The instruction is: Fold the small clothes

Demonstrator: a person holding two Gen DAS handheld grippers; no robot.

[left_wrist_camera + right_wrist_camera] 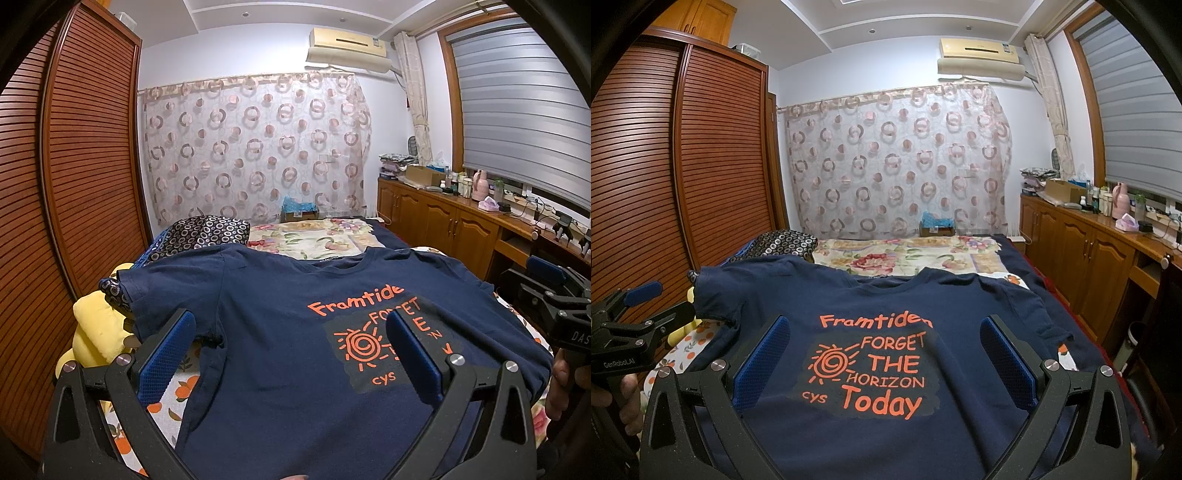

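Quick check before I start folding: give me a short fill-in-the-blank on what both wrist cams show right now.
1. The navy T-shirt lies print side ____ on the bed.
2. The left gripper and the right gripper both have their jaws ____.
3. The shirt's lettering is coloured ____.
4. The yellow plush sits beside the shirt's ____ sleeve as seen in the left wrist view.

Missing words: up; open; orange; left

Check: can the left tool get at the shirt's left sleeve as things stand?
Probably yes. The left tool is open above the shirt, and the sleeve lies flat just ahead to its left, with nothing on top; only the yellow plush sits beside it.
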